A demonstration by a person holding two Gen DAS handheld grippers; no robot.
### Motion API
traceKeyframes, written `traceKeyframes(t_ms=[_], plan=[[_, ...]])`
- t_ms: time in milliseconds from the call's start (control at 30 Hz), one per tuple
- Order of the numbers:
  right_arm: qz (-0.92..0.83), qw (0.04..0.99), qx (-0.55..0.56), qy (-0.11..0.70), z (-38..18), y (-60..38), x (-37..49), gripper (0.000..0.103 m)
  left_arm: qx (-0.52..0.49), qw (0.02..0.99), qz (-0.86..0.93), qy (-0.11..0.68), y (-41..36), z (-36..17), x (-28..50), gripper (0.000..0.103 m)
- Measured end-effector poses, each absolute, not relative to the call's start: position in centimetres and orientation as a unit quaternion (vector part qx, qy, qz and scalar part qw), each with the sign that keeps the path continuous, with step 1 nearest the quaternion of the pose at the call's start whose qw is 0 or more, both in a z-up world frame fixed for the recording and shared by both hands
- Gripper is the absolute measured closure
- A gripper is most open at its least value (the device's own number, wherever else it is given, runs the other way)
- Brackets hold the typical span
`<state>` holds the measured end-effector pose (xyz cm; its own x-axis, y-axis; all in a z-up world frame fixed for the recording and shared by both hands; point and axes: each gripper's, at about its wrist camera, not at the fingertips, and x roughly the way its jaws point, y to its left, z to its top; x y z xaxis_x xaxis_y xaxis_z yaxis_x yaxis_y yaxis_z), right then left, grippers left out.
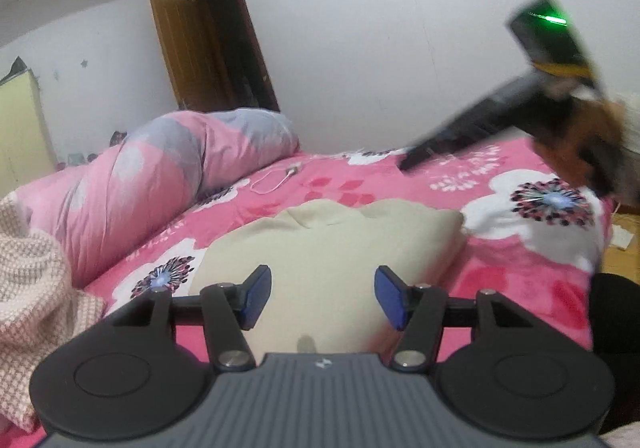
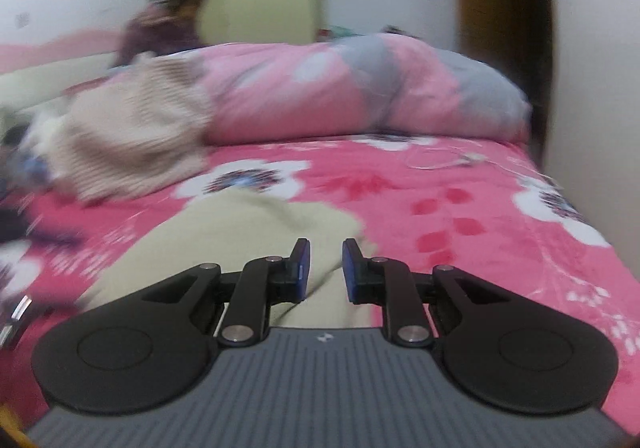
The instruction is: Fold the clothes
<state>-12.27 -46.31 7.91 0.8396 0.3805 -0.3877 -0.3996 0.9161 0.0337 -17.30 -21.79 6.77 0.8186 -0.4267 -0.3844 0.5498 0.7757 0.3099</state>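
A folded beige garment (image 1: 332,244) lies on the pink floral bedsheet (image 1: 500,248). My left gripper (image 1: 323,298) hovers just over its near edge, jaws wide apart, nothing between the blue pads. In the right wrist view the same beige garment (image 2: 240,232) lies under and ahead of my right gripper (image 2: 325,268), whose pads stand a narrow gap apart with nothing between them. From the left wrist view, the right gripper (image 1: 410,160) is a blurred dark shape at the upper right, above the sheet beyond the garment.
A rolled pink and grey quilt (image 1: 160,168) lines the far side of the bed. A pink-white houndstooth garment (image 1: 32,288) is heaped at the left. A white cable (image 1: 276,180) lies on the sheet. The bed edge (image 1: 600,240) drops off at right. A person (image 2: 168,24) sits behind the bed.
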Motion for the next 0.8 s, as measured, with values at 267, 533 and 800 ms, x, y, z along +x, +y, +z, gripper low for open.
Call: traceKeyframes(t_ms=[267,533,800], plan=[[0.193,0.943,-0.042,0.269,1.3,-46.0,-11.2,0.088,0.251,0.909,-0.240,0.232,-24.9,3.4,-15.3,0.039],[0.222,0.956,-0.072,0.175,7.0,-45.1,-15.1,0.087,0.239,0.923,-0.238,0.183,-24.5,6.9,-15.6,0.044],[0.233,0.931,-0.144,0.240,2.4,-41.6,-12.6,0.088,0.245,0.920,-0.208,0.222,-24.8,3.2,-13.3,0.047]])
